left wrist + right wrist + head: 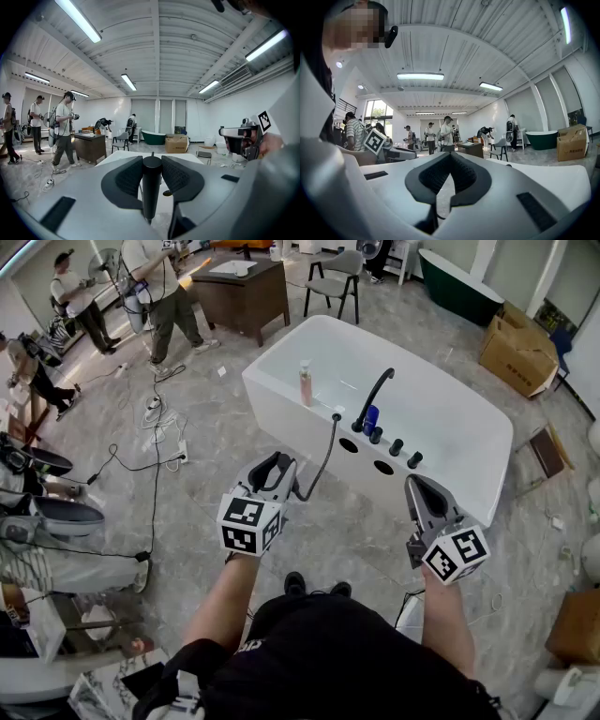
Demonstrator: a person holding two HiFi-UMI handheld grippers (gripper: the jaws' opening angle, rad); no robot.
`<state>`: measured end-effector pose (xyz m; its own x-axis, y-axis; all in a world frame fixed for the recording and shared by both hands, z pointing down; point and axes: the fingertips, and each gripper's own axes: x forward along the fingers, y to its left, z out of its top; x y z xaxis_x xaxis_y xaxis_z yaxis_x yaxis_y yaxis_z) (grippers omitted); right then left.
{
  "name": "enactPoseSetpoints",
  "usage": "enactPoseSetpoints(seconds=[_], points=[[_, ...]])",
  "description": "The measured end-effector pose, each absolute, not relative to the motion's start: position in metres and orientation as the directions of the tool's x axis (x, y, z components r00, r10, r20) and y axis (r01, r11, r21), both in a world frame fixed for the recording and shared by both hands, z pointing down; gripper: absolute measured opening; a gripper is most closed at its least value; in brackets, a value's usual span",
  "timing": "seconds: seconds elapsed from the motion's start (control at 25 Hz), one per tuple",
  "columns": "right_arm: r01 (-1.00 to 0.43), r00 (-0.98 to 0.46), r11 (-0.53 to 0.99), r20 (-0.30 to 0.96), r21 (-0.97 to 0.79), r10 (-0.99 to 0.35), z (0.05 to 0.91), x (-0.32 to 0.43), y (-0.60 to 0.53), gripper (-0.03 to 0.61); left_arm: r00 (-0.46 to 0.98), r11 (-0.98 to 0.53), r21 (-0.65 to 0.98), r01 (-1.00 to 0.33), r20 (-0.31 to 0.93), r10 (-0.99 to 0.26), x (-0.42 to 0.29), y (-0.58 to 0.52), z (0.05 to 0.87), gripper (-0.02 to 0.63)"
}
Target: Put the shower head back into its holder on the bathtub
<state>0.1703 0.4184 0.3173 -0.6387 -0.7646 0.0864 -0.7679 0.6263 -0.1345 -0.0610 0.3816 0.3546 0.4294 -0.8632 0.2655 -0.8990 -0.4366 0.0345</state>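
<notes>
Done: left gripper point(278, 463) clamped on shower head point(152, 187) | right gripper point(419, 486) closed, empty | to do: reseat on bathtub point(265, 381), ahead of jaws, well apart.

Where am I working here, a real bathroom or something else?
Probably a large open lab or showroom, not a bathroom: the white bathtub stands free on an open floor, with cardboard boxes, loose cables and other people working around it.
</notes>
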Motion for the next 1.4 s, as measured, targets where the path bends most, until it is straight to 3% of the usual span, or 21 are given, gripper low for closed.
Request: enactPoseSetpoints(seconds=[0.6, 1.4], points=[[-0.745, -0.663, 0.645, 0.077, -0.17, -0.745, 0.326, 0.165, 0.415, 0.012, 0.476, -0.477, 0.059, -0.877, 0.247, -0.844, -0.062, 0.366, 0.358, 0.132], [-0.755, -0.648, 0.623, 0.085, -0.205, -0.757, 0.339, 0.074, 0.396, 0.014, 0.537, -0.546, 0.011, -0.838, 0.195, -0.821, -0.128, 0.321, 0.333, 0.13]])
